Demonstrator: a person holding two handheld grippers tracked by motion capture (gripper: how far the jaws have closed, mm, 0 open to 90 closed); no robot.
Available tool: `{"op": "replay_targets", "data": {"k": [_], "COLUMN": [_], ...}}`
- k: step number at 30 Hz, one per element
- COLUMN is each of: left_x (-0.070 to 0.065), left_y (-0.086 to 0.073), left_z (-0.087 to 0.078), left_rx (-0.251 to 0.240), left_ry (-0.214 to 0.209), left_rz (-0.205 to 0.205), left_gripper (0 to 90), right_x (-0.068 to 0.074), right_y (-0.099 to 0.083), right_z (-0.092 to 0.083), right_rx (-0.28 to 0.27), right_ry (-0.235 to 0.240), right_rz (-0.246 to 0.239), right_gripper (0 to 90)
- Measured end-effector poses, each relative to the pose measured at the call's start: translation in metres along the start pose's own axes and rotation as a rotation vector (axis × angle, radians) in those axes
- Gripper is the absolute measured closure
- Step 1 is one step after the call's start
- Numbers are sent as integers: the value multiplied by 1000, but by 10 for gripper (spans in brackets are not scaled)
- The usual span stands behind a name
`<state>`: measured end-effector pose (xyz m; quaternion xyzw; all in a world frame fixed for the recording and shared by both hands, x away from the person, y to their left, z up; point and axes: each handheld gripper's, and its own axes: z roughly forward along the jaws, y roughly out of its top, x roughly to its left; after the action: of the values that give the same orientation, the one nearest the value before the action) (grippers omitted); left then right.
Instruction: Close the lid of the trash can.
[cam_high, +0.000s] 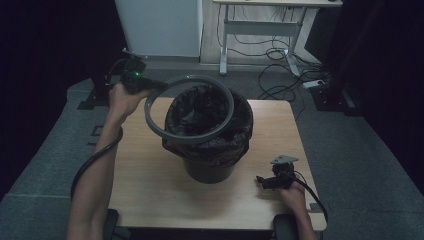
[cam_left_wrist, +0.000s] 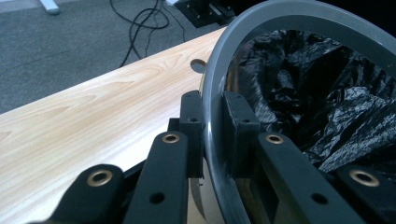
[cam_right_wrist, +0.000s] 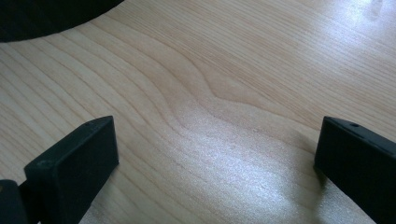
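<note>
A dark bin (cam_high: 210, 167) lined with a black bag (cam_high: 207, 112) stands in the middle of the wooden table (cam_high: 150, 175). A grey ring (cam_high: 189, 137) hangs tilted over its mouth. My left gripper (cam_high: 150, 90) is shut on the ring's left edge, and in the left gripper view its pads (cam_left_wrist: 236, 116) clamp the grey ring (cam_left_wrist: 212, 135) with the black bag (cam_left_wrist: 327, 102) behind. My right gripper (cam_high: 260, 180) rests near the table's front right, its jaws wide open over bare wood (cam_right_wrist: 210, 93), with nothing between the fingers (cam_right_wrist: 79, 154).
Beyond the table lie grey carpet, a white cabinet (cam_high: 160, 27), a desk frame (cam_high: 260, 30) and loose cables (cam_high: 280, 65) on the floor. A dark edge of the bin (cam_right_wrist: 42, 16) shows at the top left of the right gripper view.
</note>
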<state>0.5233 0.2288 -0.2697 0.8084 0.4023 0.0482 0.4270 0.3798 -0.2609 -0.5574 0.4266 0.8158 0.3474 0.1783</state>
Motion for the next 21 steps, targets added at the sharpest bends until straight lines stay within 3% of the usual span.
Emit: {"op": "replay_targets", "data": {"k": [14, 19, 21], "left_x": [-25, -33, -36], "left_y": [12, 13, 14], "left_z": [30, 43, 47], "left_rx": [0, 11, 25], "left_ry": [-31, -26, 1], "left_rz": [57, 83, 106], "left_gripper": [788, 788, 787], "right_x": [0, 0, 0], "right_y": [0, 0, 0], "right_z": [0, 0, 0], "right_rx": [1, 1, 1], "right_ry": [1, 1, 1], "right_rz": [-1, -1, -1], "right_gripper": [0, 0, 0]}}
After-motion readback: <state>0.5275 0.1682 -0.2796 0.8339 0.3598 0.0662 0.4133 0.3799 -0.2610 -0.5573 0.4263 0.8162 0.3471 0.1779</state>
